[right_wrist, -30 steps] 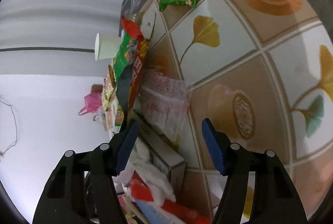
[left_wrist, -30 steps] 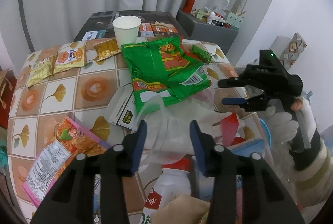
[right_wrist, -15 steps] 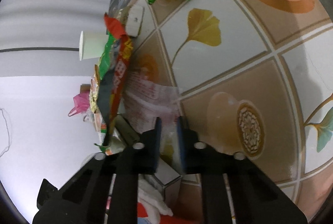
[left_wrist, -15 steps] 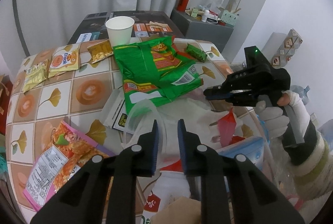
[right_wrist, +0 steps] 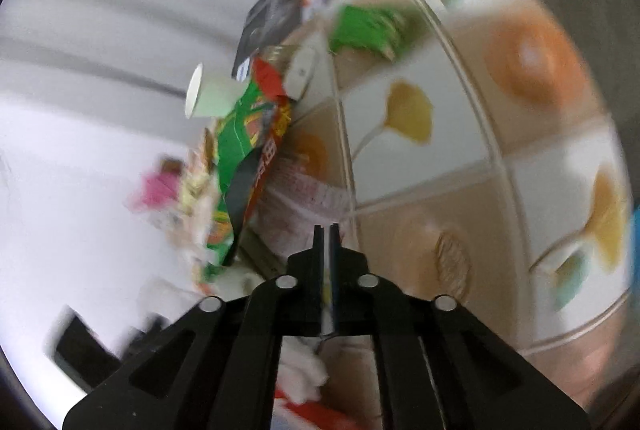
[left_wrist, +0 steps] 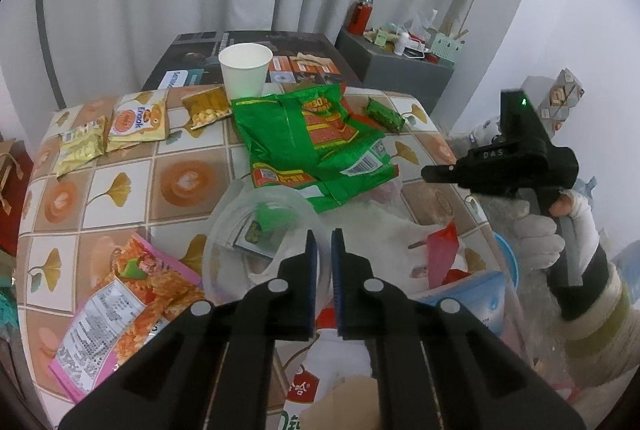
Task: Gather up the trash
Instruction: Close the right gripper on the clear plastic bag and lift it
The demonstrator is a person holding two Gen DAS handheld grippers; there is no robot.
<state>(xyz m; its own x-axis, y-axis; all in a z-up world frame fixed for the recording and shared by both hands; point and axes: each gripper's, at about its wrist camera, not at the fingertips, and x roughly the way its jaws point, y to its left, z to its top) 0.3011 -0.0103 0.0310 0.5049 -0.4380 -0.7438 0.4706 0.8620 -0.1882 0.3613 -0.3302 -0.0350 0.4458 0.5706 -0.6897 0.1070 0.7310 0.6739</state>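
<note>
Left wrist view shows the left gripper (left_wrist: 324,250), spread a second ago, now pinching the rim of a clear plastic cup (left_wrist: 260,230) and tilting it up off the desk (left_wrist: 120,182) so its mouth faces the camera. The right gripper (right_wrist: 327,234) has likewise gone from spread to pressed together, apparently on a thin white plastic bag (right_wrist: 308,190) beside the big green snack bag (left_wrist: 312,146), though motion blur hides the contact. Judging by this, both pieces of trash are secured and ready to carry off; wrappers still litter the desk.
</note>
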